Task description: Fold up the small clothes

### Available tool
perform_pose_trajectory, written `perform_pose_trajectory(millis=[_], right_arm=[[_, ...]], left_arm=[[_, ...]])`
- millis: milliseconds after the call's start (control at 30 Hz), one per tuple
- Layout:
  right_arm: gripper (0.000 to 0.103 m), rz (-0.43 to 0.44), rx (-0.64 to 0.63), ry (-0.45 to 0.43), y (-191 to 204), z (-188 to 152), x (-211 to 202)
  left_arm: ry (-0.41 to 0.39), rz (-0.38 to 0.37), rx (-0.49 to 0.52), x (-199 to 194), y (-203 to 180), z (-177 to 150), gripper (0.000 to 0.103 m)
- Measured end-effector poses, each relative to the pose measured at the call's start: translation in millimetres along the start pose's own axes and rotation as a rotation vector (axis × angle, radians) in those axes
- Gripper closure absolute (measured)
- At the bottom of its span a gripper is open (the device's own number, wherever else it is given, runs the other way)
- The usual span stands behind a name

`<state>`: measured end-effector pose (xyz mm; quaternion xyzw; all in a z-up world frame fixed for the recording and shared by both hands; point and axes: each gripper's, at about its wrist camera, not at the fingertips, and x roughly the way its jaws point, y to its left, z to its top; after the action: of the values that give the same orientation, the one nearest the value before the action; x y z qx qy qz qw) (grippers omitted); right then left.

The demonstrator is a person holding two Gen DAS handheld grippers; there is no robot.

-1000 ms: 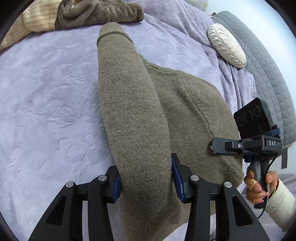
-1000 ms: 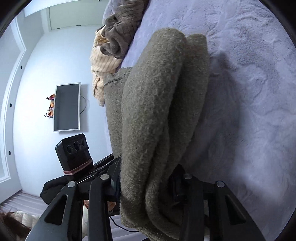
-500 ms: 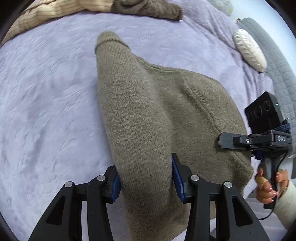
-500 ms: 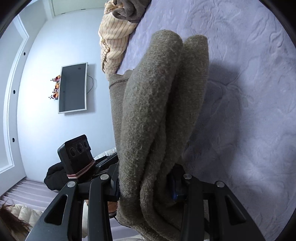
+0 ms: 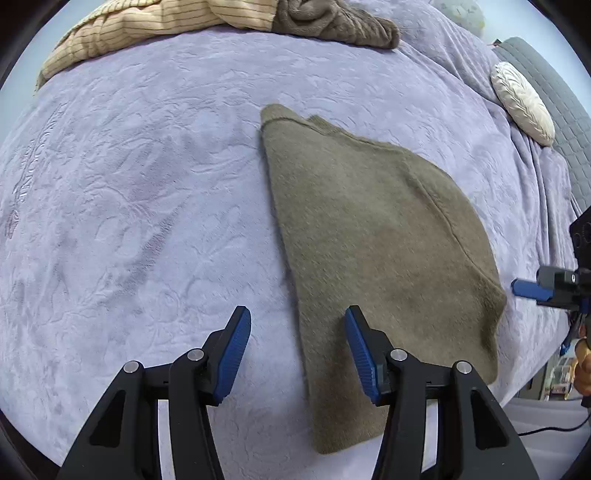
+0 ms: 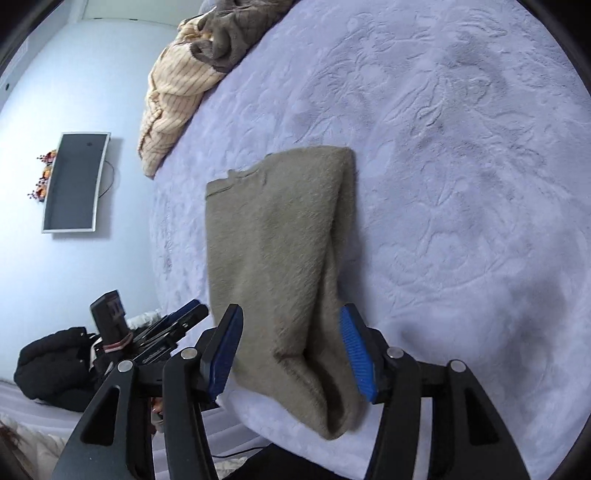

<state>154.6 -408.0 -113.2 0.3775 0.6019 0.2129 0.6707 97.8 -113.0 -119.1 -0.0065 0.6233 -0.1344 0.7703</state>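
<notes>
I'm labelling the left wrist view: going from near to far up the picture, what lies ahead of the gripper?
left gripper → folded olive-green sweater → bare stretch of lavender bedspread → brown knit garment beside a cream striped one at the far edge.

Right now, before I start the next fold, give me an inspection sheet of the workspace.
Surface: lilac embossed bedspread, lightly creased.
Job's things: olive knit sweater lies folded flat, near the bed's near edge.
Clutter: cream striped garment and brown garment heaped at the far edge; white round cushion beside a grey quilted headboard.
Tongs: left tongs open, jaws just opening, nothing gripped; right tongs open, jaws just opening, sweater's end between the pads, released.
Cables: thin black cable below the right tongs.
Surroundings: wall-mounted screen; black coat on the floor.
</notes>
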Motion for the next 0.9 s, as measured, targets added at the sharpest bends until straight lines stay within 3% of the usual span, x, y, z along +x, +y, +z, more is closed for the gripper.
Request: perform_pose_trajectory(millis=[67,133,167,200,233,333,467,567,700,800,900], right_arm=[[0.043,0.06,0.016,0.062,4.1,-8.9,14.0],[0.05,0.041,0.032,0.121,7.6,-13.7,41.1],[0.07,0.005,0.033,0.13,9.4,-15.0,51.0],[0.096,-0.026,0.034,0.127,11.2,-15.4,59.4],[0.095,-0.047,0.038,0.102,13.5,-16.5,59.3],[0.096,-0.095,0.042,-0.007,17.6,-8.4,48.2],[0.096,-0.23,0.044,0.024,-17.7,-11.0,56.2],[0.095,-0.245,0.104,0.064,-45.9,-23.8,71.0],[0.095,-0.235,0.14,0.046,-44.4,-37.1,59.4],[0.094,-0.333,0.125,0.08,-39.1,-38.8,55.7],[0.094,-0.354,0.129,0.065,-31.1,-40.0,39.5]], left_arm=[[0.019,-0.008,0.007,2.7,-4.9,-4.1,0.048],[0.032,-0.009,0.019,7.3,-10.3,-8.1,0.048],[0.033,0.004,0.025,10.4,-16.5,-10.4,0.048],[0.032,0.018,0.034,12.4,-19.0,-13.8,0.048],[0.03,0.029,0.041,15.2,-20.9,-16.8,0.048],[0.025,0.057,0.036,24.4,-21.1,-24.7,0.026],[0.057,0.029,0.0,36.5,-18.5,-33.2,0.025],[0.07,0.039,0.009,35.4,-21.7,-40.1,0.025],[0.11,0.059,0.018,37.7,-20.5,-49.2,0.025],[0.119,0.067,-0.001,32.7,-17.9,-50.2,0.025],[0.114,0.081,-0.002,24.0,-18.6,-48.2,0.025]])
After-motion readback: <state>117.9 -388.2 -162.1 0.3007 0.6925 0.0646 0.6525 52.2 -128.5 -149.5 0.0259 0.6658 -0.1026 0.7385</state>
